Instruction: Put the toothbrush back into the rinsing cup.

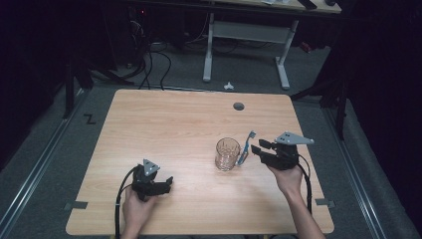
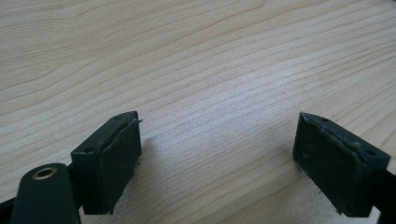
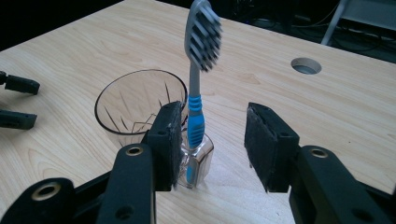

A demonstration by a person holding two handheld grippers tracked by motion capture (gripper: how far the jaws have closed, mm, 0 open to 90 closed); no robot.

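Observation:
A clear cut-glass tumbler (image 1: 227, 154) (image 3: 135, 100) stands right of the table's centre. Just to its right a toothbrush (image 1: 246, 147) (image 3: 195, 102) with a grey and blue handle stands nearly upright, bristle head up, its lower end in a small clear base. My right gripper (image 1: 260, 147) (image 3: 213, 111) is open with the handle between its jaws. The handle sits close to the left jaw, and I cannot tell if they touch. My left gripper (image 1: 167, 182) (image 2: 218, 119) is open and empty, low over bare wood at the front left.
The wooden table (image 1: 164, 124) has a round cable hole (image 1: 239, 106) (image 3: 306, 66) near its far edge. A white-legged desk (image 1: 246, 45) and cables stand on the floor beyond. The left gripper's jaws also show in the right gripper view, left of the glass.

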